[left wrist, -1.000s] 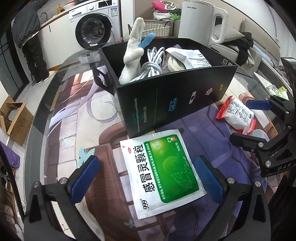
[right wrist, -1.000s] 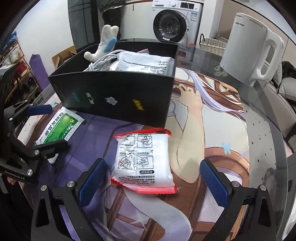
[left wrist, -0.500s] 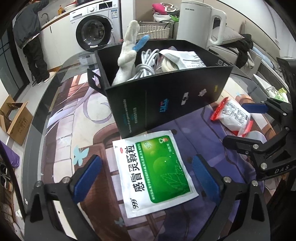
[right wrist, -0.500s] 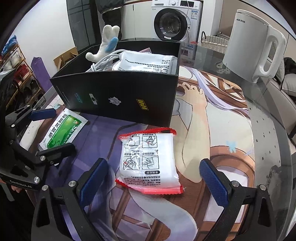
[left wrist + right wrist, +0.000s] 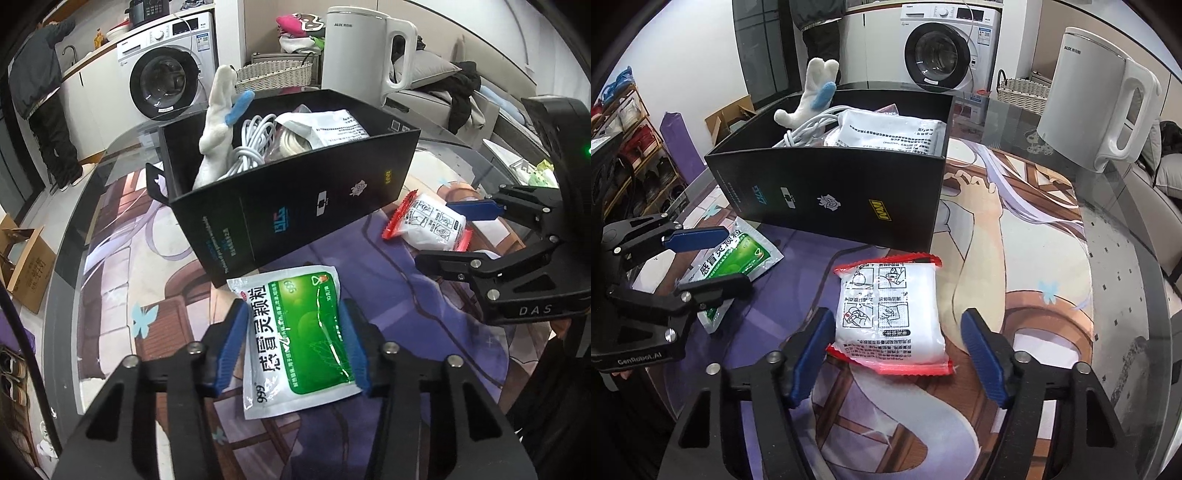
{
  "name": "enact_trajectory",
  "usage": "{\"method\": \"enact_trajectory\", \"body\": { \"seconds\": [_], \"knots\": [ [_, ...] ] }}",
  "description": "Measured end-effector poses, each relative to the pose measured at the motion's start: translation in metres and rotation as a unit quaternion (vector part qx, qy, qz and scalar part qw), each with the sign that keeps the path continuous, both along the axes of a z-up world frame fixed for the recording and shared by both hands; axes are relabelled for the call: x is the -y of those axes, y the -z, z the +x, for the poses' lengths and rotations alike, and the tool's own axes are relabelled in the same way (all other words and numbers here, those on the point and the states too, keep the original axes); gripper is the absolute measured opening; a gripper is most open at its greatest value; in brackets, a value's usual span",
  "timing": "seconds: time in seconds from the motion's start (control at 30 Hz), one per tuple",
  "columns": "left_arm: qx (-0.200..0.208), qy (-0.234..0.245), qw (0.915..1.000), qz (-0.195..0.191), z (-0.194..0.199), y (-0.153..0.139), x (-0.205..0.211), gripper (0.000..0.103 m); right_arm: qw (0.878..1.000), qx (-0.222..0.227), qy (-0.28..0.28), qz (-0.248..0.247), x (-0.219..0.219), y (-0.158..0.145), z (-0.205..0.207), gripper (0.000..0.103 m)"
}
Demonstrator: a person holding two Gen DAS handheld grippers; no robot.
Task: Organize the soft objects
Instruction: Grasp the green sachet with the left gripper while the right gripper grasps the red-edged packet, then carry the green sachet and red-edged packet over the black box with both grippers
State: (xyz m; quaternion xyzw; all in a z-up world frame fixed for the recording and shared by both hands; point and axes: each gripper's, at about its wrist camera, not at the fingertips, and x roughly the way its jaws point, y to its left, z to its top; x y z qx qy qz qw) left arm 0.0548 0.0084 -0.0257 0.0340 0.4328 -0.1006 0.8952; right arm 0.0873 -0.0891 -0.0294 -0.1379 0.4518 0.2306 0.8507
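Now glossy flat green sachet (image 5: 299,332) – crinkly white pouch (image 5: 890,314) beside.

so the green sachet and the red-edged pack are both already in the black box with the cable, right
Not right. The green sachet and the red-edged pack both lie on the table in front of the black box, as both wrist views show. The cable is in the box.

R gripper (image 5: 899,350) jaws closing around red-edged white pack (image 5: 890,317), L pad touching, R pad w/ gap. Black box (image 5: 827,195) behind; green sachet (image 5: 735,262) in L gripper (image 5: 705,258).
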Motion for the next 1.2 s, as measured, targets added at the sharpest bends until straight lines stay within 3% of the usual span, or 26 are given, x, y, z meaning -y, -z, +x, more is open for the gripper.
{"method": "enact_trajectory", "body": {
  "seconds": [0.57,0.87,1.2],
  "knots": [
    [0.017,0.005,0.9998,-0.005,-0.005,-0.006,0.0,0.042,1.0,0.004,-0.012,0.008,0.0,-0.002,-0.002,0.055],
    [0.034,0.006,0.9993,-0.014,-0.011,-0.017,-0.004,0.042,0.999,0.037,-0.037,0.011,-0.006,-0.01,-0.014,0.049],
    [0.075,0.005,0.9963,-0.043,-0.019,-0.044,-0.012,0.042,0.993,0.094,-0.037,0.058,0.005,-0.04,-0.028,0.049]
  ]
}}
